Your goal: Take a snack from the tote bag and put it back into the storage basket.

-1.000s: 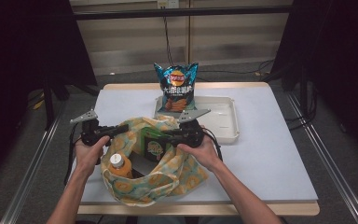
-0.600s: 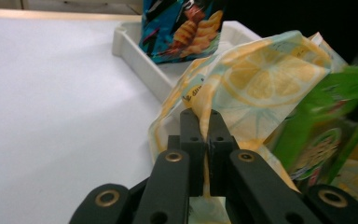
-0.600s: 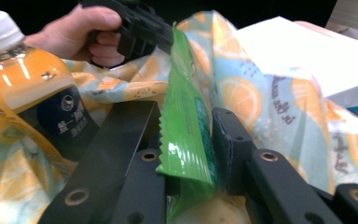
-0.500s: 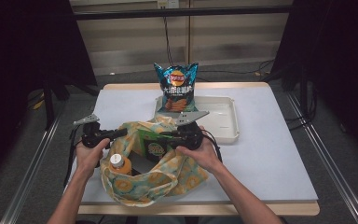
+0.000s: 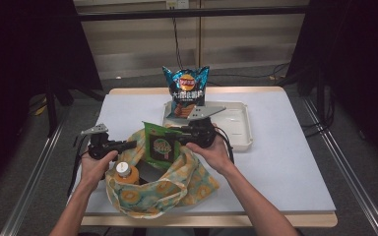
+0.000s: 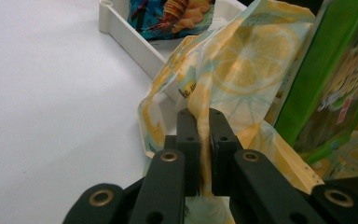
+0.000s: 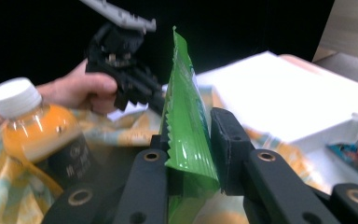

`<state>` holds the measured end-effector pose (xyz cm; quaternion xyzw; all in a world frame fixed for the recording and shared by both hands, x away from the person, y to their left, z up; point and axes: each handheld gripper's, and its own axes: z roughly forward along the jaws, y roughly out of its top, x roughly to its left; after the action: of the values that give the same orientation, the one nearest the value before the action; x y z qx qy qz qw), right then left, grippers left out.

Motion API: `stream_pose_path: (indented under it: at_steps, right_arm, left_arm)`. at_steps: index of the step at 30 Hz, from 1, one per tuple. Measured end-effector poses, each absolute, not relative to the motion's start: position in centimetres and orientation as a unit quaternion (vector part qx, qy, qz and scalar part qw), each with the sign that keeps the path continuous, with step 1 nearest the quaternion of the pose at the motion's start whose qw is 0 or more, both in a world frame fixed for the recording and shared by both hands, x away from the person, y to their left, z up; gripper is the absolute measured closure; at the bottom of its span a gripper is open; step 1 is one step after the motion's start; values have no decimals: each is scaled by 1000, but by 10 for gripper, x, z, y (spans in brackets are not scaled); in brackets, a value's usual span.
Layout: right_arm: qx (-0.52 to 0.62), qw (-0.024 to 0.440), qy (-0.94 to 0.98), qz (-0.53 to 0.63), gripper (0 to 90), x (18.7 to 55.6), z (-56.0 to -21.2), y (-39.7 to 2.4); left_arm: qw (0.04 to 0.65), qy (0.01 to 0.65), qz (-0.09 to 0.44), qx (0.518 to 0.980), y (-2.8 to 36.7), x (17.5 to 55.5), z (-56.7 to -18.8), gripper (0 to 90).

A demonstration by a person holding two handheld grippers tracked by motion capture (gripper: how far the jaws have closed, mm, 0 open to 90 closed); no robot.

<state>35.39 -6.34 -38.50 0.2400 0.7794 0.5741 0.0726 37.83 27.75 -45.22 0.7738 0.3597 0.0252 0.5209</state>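
Observation:
A lemon-print cloth bag (image 5: 177, 184) lies open at the table's near edge, with an orange juice bottle (image 5: 123, 170) upright in it. My left gripper (image 5: 134, 144) is shut on the bag's rim; the fabric (image 6: 242, 70) is pinched between the jaws (image 6: 204, 128). My right gripper (image 5: 175, 135) is shut on a green snack packet (image 5: 160, 145), held upright over the bag's mouth. Its jaws have just been closing a little on the packet (image 7: 186, 107), which sits between them (image 7: 189, 140). The bottle (image 7: 32, 126) and the left gripper (image 7: 121, 60) lie beyond.
A blue chips bag (image 5: 186, 91) stands at the back left of a white tray (image 5: 238, 128) behind the cloth bag. The tray's corner (image 6: 130, 35) lies just past the bag's rim. Bare white table (image 5: 285, 162) spreads to the right.
The green packet has come up from low in the bag's mouth and now stands higher, with the right gripper raised. The left gripper has kept its hold and place.

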Motion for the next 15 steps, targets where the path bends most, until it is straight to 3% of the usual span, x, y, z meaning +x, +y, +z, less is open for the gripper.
stream_pose_path:
  at_steps: [8,15]
  right_arm:
    - [233,76,769,590,795,360,-364,-65]
    - [242,73,768,589,836,365,-362,-69]
  left_arm:
    - [528,363,27,767,280,375,-452,824]
    - [534,359,32,765,282,371,-450,706]
